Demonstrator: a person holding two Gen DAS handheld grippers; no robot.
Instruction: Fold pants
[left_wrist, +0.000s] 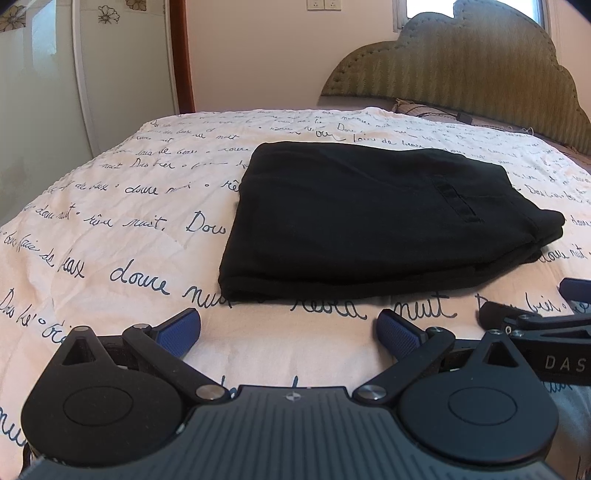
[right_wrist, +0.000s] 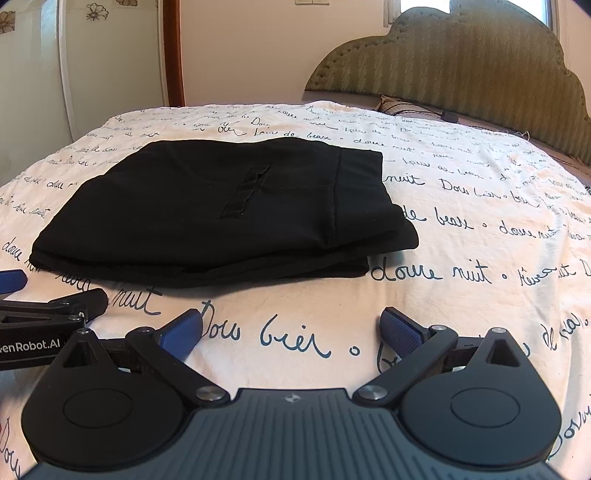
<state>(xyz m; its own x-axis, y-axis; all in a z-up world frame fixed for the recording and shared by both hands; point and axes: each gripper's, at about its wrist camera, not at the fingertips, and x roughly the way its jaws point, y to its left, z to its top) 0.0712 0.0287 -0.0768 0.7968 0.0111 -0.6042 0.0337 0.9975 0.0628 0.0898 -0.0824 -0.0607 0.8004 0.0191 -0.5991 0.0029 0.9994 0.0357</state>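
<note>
The black pants (left_wrist: 373, 218) lie folded in a flat stack on the bed, with a back pocket facing up; they also show in the right wrist view (right_wrist: 221, 210). My left gripper (left_wrist: 288, 332) is open and empty, just short of the stack's near edge. My right gripper (right_wrist: 290, 332) is open and empty too, in front of the stack's right corner. Each gripper shows at the edge of the other's view: the right gripper (left_wrist: 528, 306) and the left gripper (right_wrist: 55, 291).
The bed has a white cover (left_wrist: 110, 229) with dark handwriting print. A green padded headboard (left_wrist: 480, 66) stands at the far right, with a pillow and a cable below it. A wardrobe (left_wrist: 55, 74) and a wooden door frame (left_wrist: 183, 55) are at the far left.
</note>
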